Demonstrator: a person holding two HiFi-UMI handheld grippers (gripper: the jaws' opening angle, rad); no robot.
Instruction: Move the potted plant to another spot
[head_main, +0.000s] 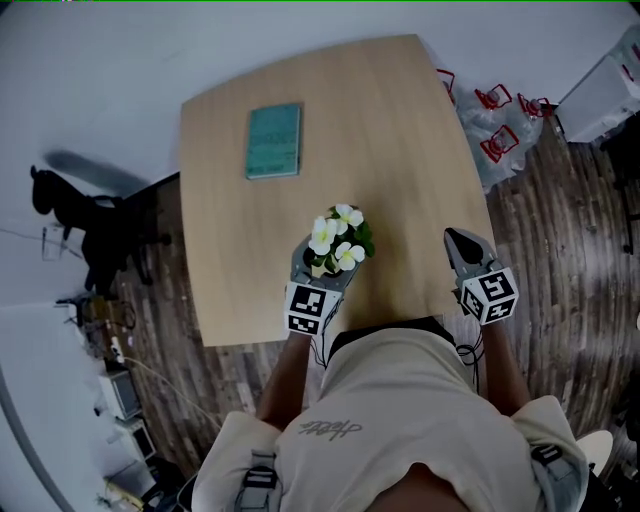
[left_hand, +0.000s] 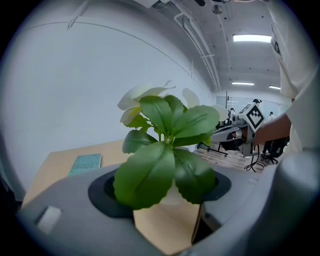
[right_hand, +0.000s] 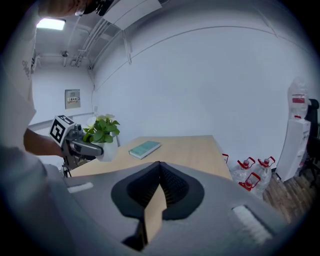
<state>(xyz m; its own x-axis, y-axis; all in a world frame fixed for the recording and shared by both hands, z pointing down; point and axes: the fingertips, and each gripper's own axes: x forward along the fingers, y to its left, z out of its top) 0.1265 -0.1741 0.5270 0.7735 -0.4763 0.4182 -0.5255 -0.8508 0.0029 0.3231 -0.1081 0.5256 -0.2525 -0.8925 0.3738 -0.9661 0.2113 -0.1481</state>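
Note:
The potted plant (head_main: 337, 238), green leaves with white flowers in a small white pot, is near the front edge of the wooden table (head_main: 400, 140). My left gripper (head_main: 325, 266) is shut on its pot. In the left gripper view the leaves (left_hand: 160, 150) fill the space between the jaws and hide most of the pot. In the right gripper view the plant (right_hand: 102, 131) sits in the left gripper (right_hand: 95, 149) at the table's near left corner. My right gripper (head_main: 466, 250) hovers over the table's front right edge, its jaws (right_hand: 159, 167) shut with nothing in them.
A teal book (head_main: 273, 140) lies flat at the far left of the table (right_hand: 190, 150). Water bottles with red handles (head_main: 495, 130) stand on the wood floor to the right, next to a white unit (head_main: 600, 95). Dark equipment (head_main: 90, 230) stands to the left.

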